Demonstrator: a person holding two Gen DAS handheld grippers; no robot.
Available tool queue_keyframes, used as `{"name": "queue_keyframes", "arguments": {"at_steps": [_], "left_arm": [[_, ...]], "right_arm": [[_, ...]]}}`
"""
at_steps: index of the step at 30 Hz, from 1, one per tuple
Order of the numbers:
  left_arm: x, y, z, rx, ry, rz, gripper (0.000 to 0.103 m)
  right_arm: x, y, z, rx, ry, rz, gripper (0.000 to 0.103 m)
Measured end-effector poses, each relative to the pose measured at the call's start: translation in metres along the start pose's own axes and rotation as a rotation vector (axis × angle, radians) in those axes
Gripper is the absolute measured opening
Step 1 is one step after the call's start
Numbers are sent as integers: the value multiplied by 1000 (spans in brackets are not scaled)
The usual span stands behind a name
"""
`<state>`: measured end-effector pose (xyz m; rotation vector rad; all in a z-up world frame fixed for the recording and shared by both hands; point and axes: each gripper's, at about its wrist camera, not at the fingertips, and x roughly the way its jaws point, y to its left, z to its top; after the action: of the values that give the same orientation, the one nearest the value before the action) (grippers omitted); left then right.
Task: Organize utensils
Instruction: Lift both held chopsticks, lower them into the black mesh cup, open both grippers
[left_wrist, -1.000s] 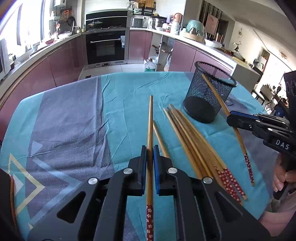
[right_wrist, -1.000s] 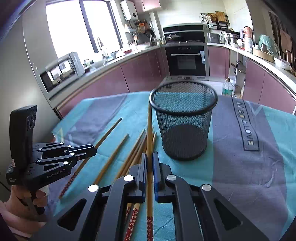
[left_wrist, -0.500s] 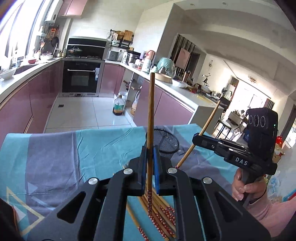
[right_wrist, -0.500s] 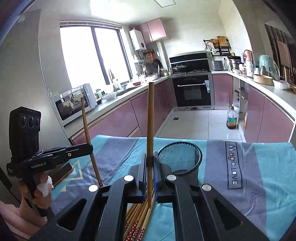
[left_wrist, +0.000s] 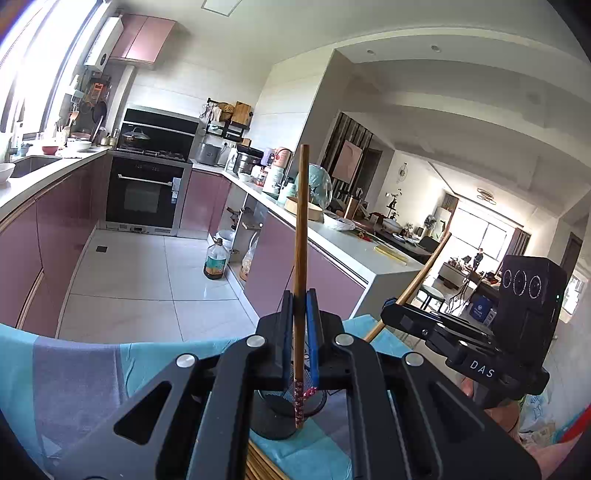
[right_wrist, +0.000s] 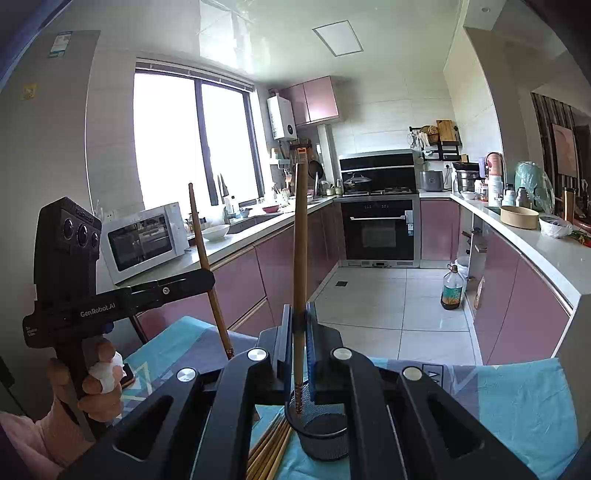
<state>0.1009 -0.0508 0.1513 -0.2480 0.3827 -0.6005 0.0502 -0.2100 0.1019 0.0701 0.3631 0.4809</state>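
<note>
My left gripper (left_wrist: 300, 295) is shut on a wooden chopstick (left_wrist: 300, 240) held upright, its red patterned end hanging over the black mesh cup (left_wrist: 291, 408). My right gripper (right_wrist: 298, 310) is shut on another upright chopstick (right_wrist: 300, 258), its patterned end just above the rim of the mesh cup (right_wrist: 325, 432). The right gripper also shows in the left wrist view (left_wrist: 391, 310), with its chopstick (left_wrist: 424, 271) leaning. The left gripper shows in the right wrist view (right_wrist: 207, 278) with its chopstick (right_wrist: 201, 236). Several loose chopsticks (right_wrist: 271, 452) lie on the cloth left of the cup.
The table has a teal and grey cloth (right_wrist: 517, 406). Beyond its far edge are the kitchen floor, pink cabinets and an oven (right_wrist: 380, 229). A microwave (right_wrist: 144, 240) stands on the left counter. An oil bottle (right_wrist: 452, 288) stands on the floor.
Both grippers have lifted and tipped further upright with their chopsticks. The patterned ends now hang at the mesh cup, which sits low under the jaws in both views.
</note>
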Motion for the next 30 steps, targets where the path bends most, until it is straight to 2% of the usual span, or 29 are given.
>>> {"name": "queue_keyframes", "arguments": {"at_steps": [6,18,24,28,30], "left_arm": [[33,-10,-10,15,38,49,8],[99,5,-75,47,213,93,8],[122,7,-86,71,268,96,8],[135,14,-85,70,290,126,8],[136,17,-84,65,294,128,12]], "right_arm": [[28,-13,-8,2,75,-26,5],[88,-24,-47,16,304,-52,5],[99,-22,-46,18,337,-76,7],[109,-25,-47,39,342,-85,8],[111,-28,-47,57,332,-86,11]]}}
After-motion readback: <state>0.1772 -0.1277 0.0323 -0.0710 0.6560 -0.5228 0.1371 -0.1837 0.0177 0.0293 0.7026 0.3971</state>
